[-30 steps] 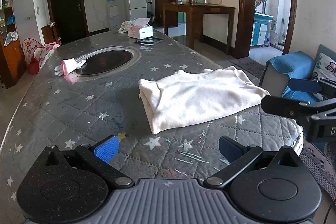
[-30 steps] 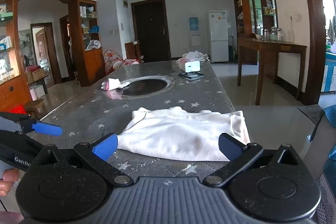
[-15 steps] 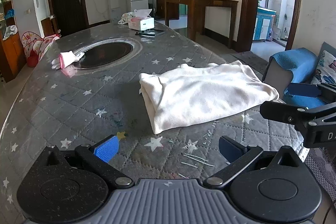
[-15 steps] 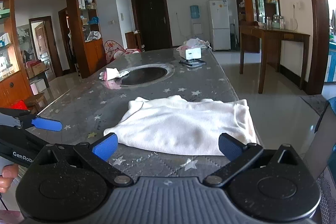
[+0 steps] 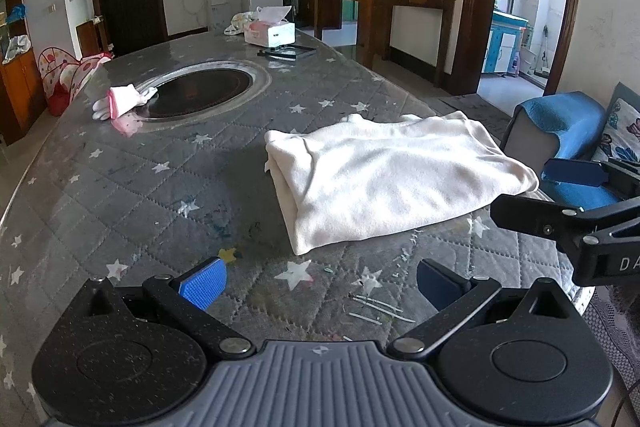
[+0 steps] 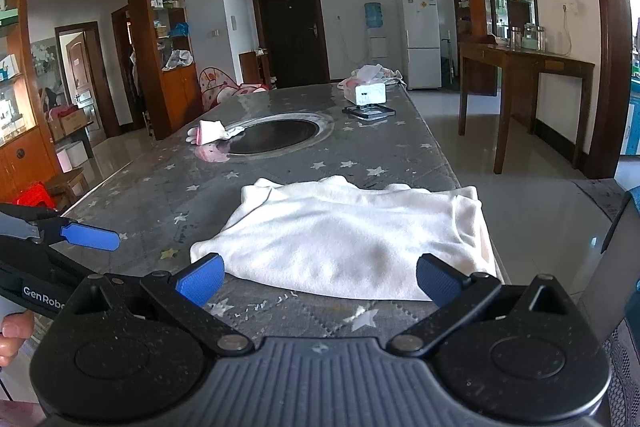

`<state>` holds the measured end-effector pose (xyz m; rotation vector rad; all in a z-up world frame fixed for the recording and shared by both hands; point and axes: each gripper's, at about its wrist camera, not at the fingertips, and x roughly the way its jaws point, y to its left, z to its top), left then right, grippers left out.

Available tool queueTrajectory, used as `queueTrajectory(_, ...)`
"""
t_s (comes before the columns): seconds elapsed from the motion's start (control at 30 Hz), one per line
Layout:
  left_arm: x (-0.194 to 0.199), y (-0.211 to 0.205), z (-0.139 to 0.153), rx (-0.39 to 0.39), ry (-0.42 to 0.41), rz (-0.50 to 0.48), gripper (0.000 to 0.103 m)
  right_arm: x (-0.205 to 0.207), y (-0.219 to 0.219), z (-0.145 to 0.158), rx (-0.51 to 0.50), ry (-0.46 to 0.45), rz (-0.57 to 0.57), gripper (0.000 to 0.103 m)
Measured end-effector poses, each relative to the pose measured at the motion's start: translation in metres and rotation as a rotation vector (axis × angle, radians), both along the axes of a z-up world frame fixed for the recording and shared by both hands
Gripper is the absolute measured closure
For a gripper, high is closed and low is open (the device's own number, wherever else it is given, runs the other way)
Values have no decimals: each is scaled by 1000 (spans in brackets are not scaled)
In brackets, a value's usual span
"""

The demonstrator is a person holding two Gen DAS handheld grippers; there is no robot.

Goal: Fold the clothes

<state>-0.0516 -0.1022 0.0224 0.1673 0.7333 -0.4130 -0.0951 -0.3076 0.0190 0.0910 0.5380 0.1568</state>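
A cream-white garment (image 5: 384,179) is lying folded into a flat, layered rectangle on the grey star-patterned table cover (image 5: 160,187), sitting near its edge, slightly rumpled.

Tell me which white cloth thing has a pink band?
The small glove beside the dark round hole has it. The big folded garment nearer the tongs is plain white.

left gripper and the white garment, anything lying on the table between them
No object: in the left wrist view only bare star-print table cover with small stains and scraps separates the open left gripper from the folded white garment.
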Motion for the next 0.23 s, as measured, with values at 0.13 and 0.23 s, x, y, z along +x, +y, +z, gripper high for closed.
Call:
queueTrajectory(0.13, 2, -1, -1, 11, -6, 3, 0, 3, 2, -1, -5, 6, 9, 0)
queueTrajectory(0.23, 7, 0, -2, 12, 3, 9, 0, 7, 4, -1, -10, 10, 18, 0)
